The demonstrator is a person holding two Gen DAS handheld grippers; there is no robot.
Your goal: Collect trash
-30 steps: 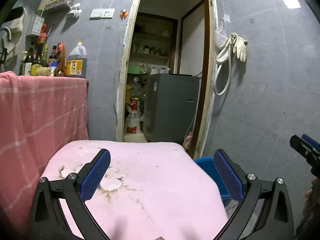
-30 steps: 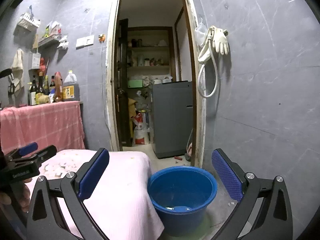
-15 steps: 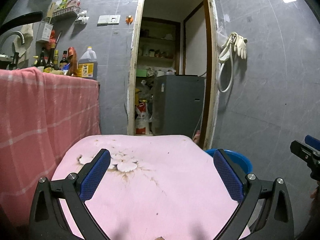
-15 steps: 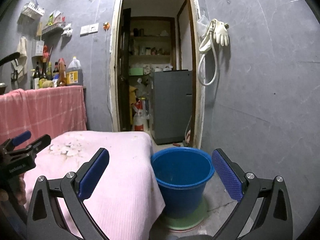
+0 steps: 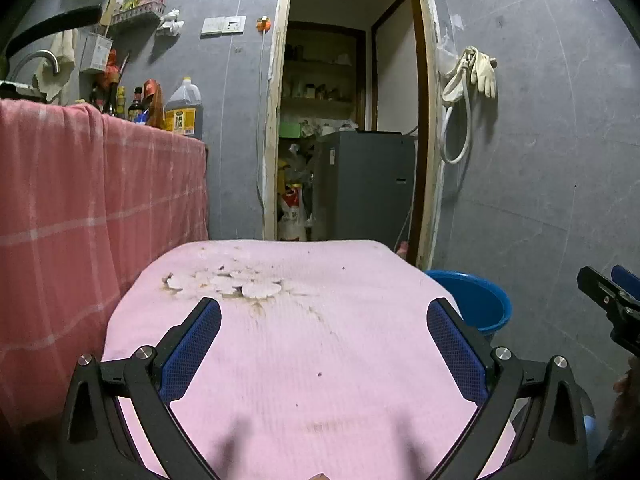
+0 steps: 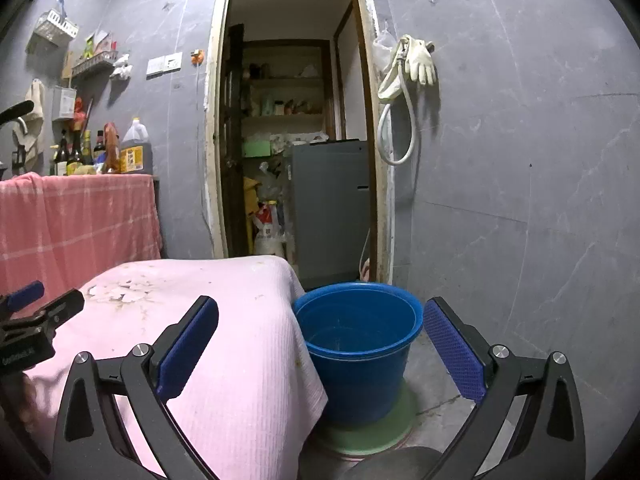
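Pale flat scraps of trash (image 5: 230,282) lie in a cluster with brown stains on the far part of a pink cloth-covered table (image 5: 320,360); the right wrist view shows the same scraps (image 6: 120,292) at the table's left. My left gripper (image 5: 324,344) is open above the table's near half, short of the scraps, nothing between its fingers. My right gripper (image 6: 320,344) is open too, held over the table's right edge and a blue bucket (image 6: 358,340) on the floor. The bucket's rim (image 5: 476,296) peeks out right of the table.
A counter draped in pink checked cloth (image 5: 80,208) with bottles (image 5: 184,108) stands at the left. An open doorway (image 5: 344,140) behind leads to a grey appliance (image 6: 332,208). Gloves and a hose (image 6: 412,68) hang on the grey wall. A green mat (image 6: 372,428) lies under the bucket.
Both grippers have pulled back and levelled, so more of the table and the bucket shows. The scraps now sit farther ahead of my left gripper. Both stay open.
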